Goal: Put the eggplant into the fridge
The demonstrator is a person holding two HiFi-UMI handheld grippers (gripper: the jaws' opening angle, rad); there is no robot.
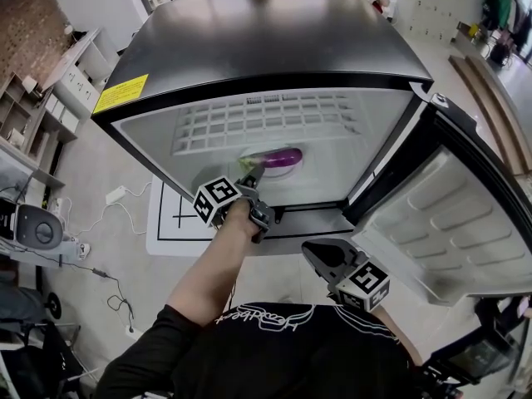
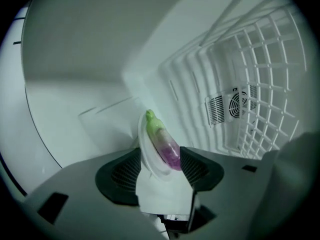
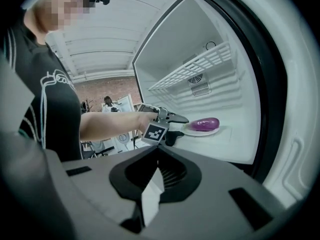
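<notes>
A purple eggplant with a green stem lies on a small white plate on the floor of the open fridge. My left gripper reaches into the fridge and stands open at the plate's near edge. In the left gripper view the plate and eggplant sit between the spread jaws of the left gripper. The right gripper view shows the eggplant, the plate and the left gripper from the side. My right gripper hangs shut and empty outside, below the opening.
A white wire shelf spans the fridge above the plate. The fridge door stands swung open at the right. A fan vent sits on the back wall. A white mat and cables lie on the floor.
</notes>
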